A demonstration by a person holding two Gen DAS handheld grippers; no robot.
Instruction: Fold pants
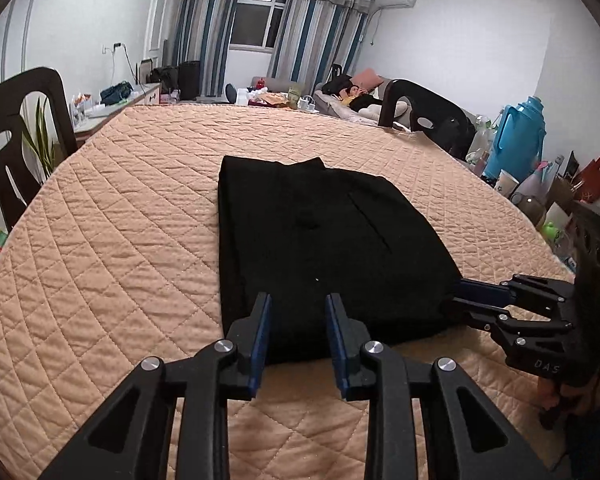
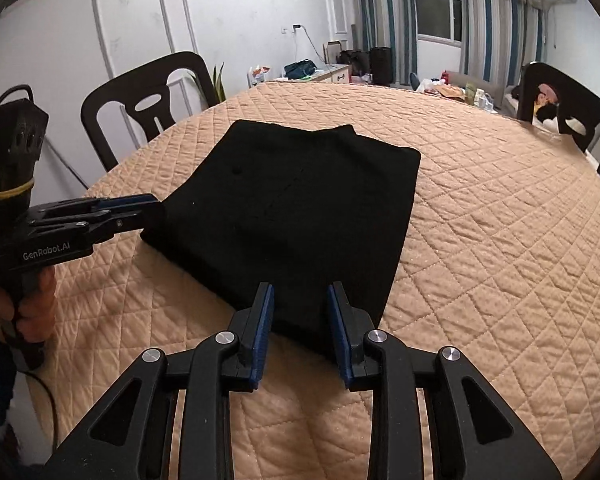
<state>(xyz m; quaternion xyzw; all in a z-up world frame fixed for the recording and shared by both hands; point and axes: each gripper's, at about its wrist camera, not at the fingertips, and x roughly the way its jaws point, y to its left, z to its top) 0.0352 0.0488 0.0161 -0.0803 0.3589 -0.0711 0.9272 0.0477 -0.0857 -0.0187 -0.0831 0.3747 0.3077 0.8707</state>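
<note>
Black pants [image 1: 320, 240] lie folded into a compact rectangle on the peach quilted table cover [image 1: 120, 240]. My left gripper [image 1: 298, 300] hovers over the fold's near edge, open, with nothing pinched between its blue pads. In the same view my right gripper [image 1: 458, 294] reaches the pants' near right corner from the right. In the right wrist view the pants [image 2: 300, 208] fill the middle. My right gripper [image 2: 301, 292] is open over their near edge. The left gripper [image 2: 156, 206], held by a hand, has its tips at the pants' left corner.
Dark plastic chairs [image 1: 16, 120] [image 2: 140, 100] [image 1: 428, 116] stand around the round table. A blue thermos [image 1: 520, 136], cups and bags crowd the right side. A person lies on a sofa [image 1: 352, 96] beyond the far edge, below a curtained window [image 1: 256, 12].
</note>
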